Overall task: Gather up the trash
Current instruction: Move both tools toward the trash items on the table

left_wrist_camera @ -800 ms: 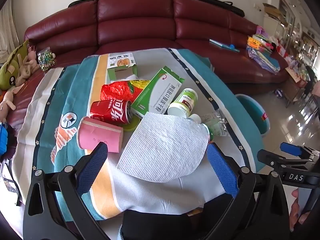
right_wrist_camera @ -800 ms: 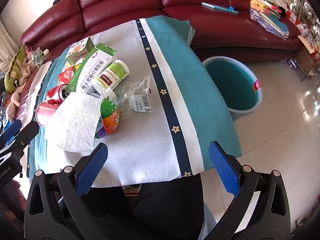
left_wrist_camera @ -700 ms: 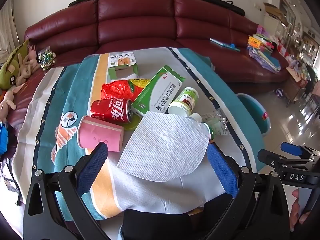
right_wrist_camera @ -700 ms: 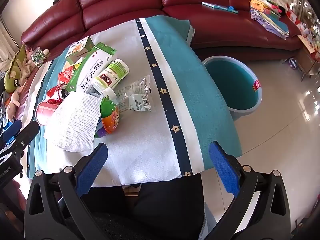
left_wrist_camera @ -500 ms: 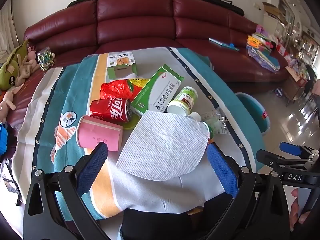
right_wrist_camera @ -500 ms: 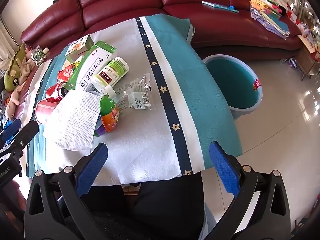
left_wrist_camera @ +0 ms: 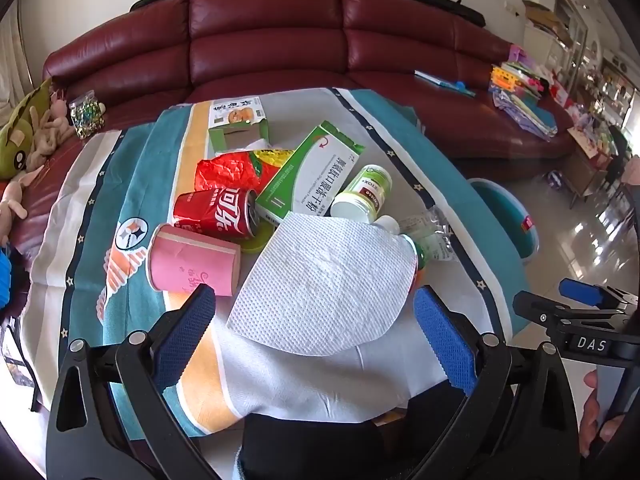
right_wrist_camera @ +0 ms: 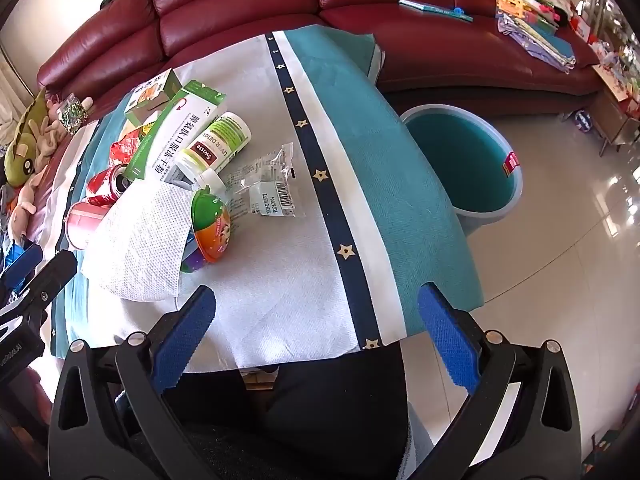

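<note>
Trash lies heaped on a cloth-covered table (left_wrist_camera: 132, 184). A white paper towel (left_wrist_camera: 324, 284) drapes over a green-and-orange cup (right_wrist_camera: 210, 228). Behind it lie a pink paper cup (left_wrist_camera: 192, 260), a red cola can (left_wrist_camera: 214, 214), a red snack bag (left_wrist_camera: 228, 170), a green-and-white box (left_wrist_camera: 312, 176), a white bottle (left_wrist_camera: 362, 194), clear wrappers (right_wrist_camera: 264, 184) and a small open carton (left_wrist_camera: 236, 122). My left gripper (left_wrist_camera: 314, 328) hangs open over the towel's near edge. My right gripper (right_wrist_camera: 316, 332) hangs open over the table's near right corner, nothing between its fingers.
A teal bin (right_wrist_camera: 460, 160) stands on the tiled floor right of the table. A dark red sofa (left_wrist_camera: 264, 44) curves behind, with plush toys (left_wrist_camera: 24, 136) at its left end and books and papers (left_wrist_camera: 520, 96) at its right. A person's dark-clothed lap sits below the table edge.
Both views have shifted slightly; the trash heap sits a little closer under my left gripper. Nothing was taken hold of, and both grippers stay wide apart.
</note>
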